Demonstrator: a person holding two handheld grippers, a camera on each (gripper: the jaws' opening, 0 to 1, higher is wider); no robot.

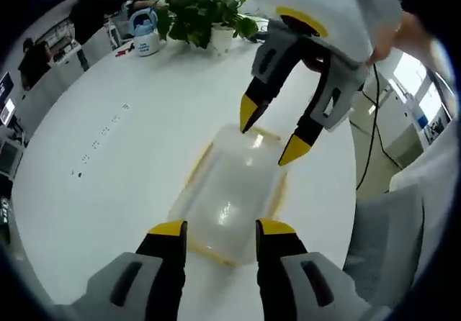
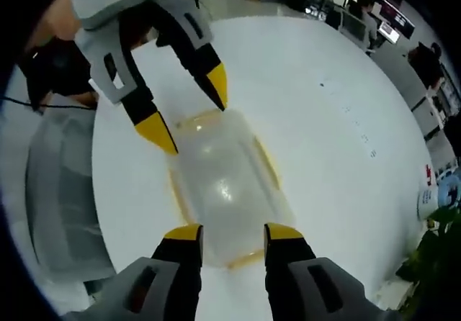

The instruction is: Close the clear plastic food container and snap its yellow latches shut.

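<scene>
In the left gripper view, the clear plastic food container (image 1: 234, 199) is seen lying on the white table (image 1: 108, 177), lid down on the base, with yellow trim visible along its long sides. The left claw (image 1: 215, 229) is spread wide and straddles the near end of the container, gripping nothing; the right claw (image 1: 272, 135) is likewise held wide at the far end, its yellow tips just over the lid. A risk is judged here: if pressure is applied at one end only, the container may slide on the smooth table or the lid may seat crookedly, so that a latch is missed. Towards the far edge of the table a potted plant (image 1: 205, 15) and a blue-and-white jug (image 1: 145, 33) are seen, with seated people and desks beyond. In the right gripper view, the container (image 2: 227, 184) is seen between the right claw (image 2: 234, 234), wide and empty at the near end, and the left claw (image 2: 191, 112), wide at the far end. Whether the yellow latches (image 2: 266, 163) are snapped cannot be told. A grey chair (image 2: 61, 191) stands beside the table edge.
</scene>
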